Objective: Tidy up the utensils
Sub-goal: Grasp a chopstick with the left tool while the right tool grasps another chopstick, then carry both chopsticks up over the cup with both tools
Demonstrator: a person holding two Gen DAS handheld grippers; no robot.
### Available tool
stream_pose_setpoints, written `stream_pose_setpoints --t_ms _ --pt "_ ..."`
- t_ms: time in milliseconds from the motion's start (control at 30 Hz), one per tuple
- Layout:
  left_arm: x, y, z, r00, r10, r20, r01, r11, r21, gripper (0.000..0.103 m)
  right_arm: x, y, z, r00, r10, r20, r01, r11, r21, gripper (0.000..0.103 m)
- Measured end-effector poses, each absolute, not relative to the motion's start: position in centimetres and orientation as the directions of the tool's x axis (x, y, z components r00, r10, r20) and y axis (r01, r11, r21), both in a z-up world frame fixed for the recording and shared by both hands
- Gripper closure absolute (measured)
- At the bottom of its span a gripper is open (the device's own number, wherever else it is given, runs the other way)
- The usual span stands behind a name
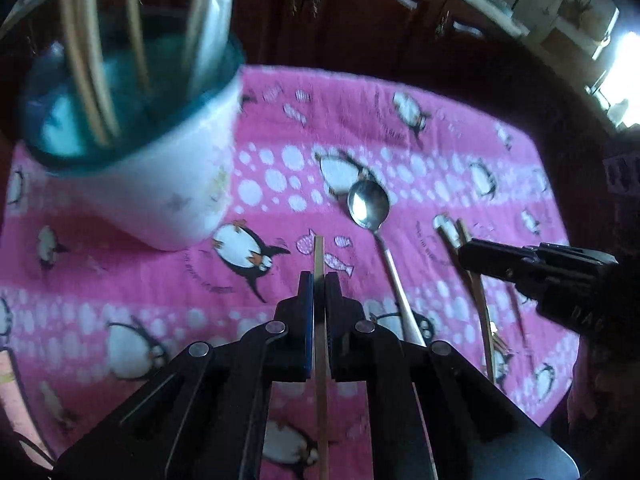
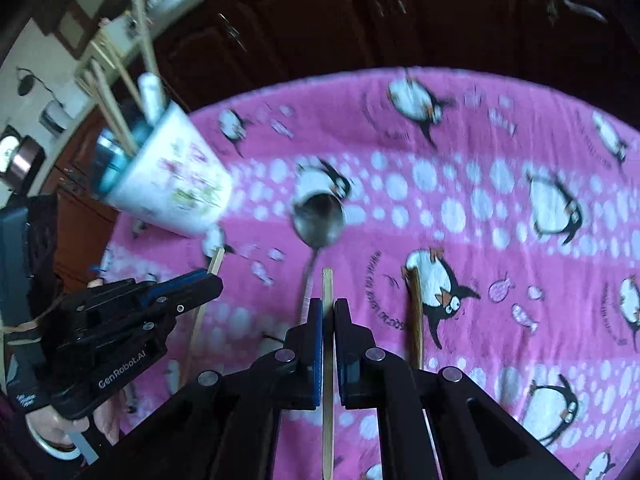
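Note:
My left gripper (image 1: 319,280) is shut on a wooden chopstick (image 1: 319,256) held above the pink penguin cloth (image 1: 440,152). My right gripper (image 2: 328,306) is shut on another wooden chopstick (image 2: 328,284). A white cup with a blue inside (image 1: 168,184) stands at the left and holds several chopsticks and a white utensil; it also shows in the right wrist view (image 2: 176,184). A metal spoon (image 1: 369,204) lies on the cloth between the grippers, also seen from the right wrist (image 2: 319,220). One more chopstick (image 2: 416,312) lies on the cloth right of my right gripper.
Dark wooden cabinet doors (image 2: 360,12) stand behind the table. A counter with kitchen items (image 1: 560,12) runs at the back. The left gripper (image 2: 208,284) appears at the lower left of the right wrist view.

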State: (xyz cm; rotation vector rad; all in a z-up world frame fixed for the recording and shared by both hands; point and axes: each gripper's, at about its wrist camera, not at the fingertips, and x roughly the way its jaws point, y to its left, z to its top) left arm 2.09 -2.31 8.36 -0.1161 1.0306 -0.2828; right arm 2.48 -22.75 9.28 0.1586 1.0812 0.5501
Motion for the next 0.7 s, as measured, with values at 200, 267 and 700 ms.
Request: stream_pose_setpoints --t_ms 200,267,700 --pt "-0.5 -0.7 13.1 0.569 -0.300 -0.765 0.186 0.954 -0.235 0.099 0.2 -23.8 14.8 0.427 0.559 -0.711 -0.415 0.819 0.395 0.098" --pt "-1.4 0.0 14.3 0.592 -0.297 -0.749 0.185 0.955 -0.232 0.099 -0.7 -23.8 16.7 0.452 0.571 -0.686 -0.439 0.811 0.386 0.098" --pt "-4.7 2.7 19.6 0.694 -0.273 -0.666 0.161 0.961 -0.226 0.099 -3.5 -22.6 22.1 0.506 0.604 -0.615 -0.520 0.783 0.341 0.098"
